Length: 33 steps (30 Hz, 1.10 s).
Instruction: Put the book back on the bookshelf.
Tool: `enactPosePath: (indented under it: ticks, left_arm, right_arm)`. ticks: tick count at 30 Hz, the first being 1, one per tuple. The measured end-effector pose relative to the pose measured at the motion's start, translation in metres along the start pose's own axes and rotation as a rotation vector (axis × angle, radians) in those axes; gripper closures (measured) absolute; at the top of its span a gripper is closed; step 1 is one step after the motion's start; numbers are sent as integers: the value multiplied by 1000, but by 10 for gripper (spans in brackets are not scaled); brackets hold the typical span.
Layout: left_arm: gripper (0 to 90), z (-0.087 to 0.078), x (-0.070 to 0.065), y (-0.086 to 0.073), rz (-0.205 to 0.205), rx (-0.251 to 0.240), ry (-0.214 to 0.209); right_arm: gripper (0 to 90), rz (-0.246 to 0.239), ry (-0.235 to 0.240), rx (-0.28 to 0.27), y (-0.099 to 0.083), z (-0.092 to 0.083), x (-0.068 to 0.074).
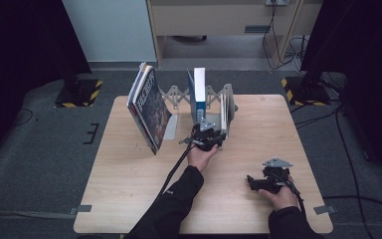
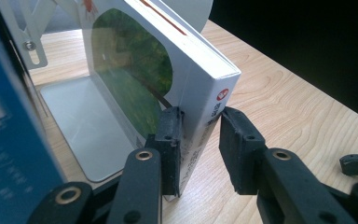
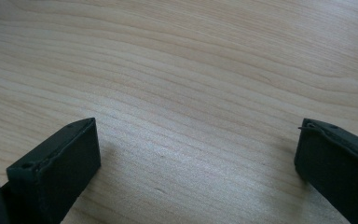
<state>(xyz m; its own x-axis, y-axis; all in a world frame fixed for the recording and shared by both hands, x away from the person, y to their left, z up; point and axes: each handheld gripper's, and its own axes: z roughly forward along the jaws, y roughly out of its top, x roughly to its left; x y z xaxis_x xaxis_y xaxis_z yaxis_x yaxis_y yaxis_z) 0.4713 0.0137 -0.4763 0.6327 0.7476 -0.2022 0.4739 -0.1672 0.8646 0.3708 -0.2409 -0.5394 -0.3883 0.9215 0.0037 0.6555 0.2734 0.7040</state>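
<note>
High view hides the white book's (image 1: 224, 115) base behind the left gripper (image 1: 207, 135), which grips its spine; the right gripper (image 1: 251, 181) rests open on the desk (image 1: 129, 169).

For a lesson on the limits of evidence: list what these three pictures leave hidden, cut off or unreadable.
- White book: spine lettering too small and skewed in the left gripper view; its top is cut off by the frame edge.
- Left gripper: right pad's contact with the spine unclear.
- Blue book: cover cropped by the left edge, print blurred.
- Leaning books: titles too small in the high view.
</note>
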Motion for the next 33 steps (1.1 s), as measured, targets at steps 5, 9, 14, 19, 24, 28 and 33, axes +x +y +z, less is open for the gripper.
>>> enactPosePath:
  ticks: [5, 9, 14, 19, 24, 28, 33]
  left_arm:
    - [673, 5, 0, 4, -19, 13, -8]
    - [666, 9, -4, 6, -11, 16, -10]
    - [660, 11, -7, 7, -11, 20, -14]
    - [648, 12, -7, 6, -10, 19, -14]
    - [627, 10, -7, 5, 20, 28, -8]
    - [585, 6, -7, 2, 23, 21, -7]
    - [556, -7, -8, -3, 48, 18, -27]
  right_arm:
    - [5, 0, 0, 0, 0, 0, 0]
    - [5, 0, 1, 0, 0, 0, 0]
    - [5, 0, 0, 0, 0, 0, 0]
    - [5, 0, 1, 0, 0, 0, 0]
    - [5, 0, 1, 0, 0, 0, 0]
    - [5, 0, 1, 0, 0, 0, 0]
    - [5, 0, 1, 0, 0, 0, 0]
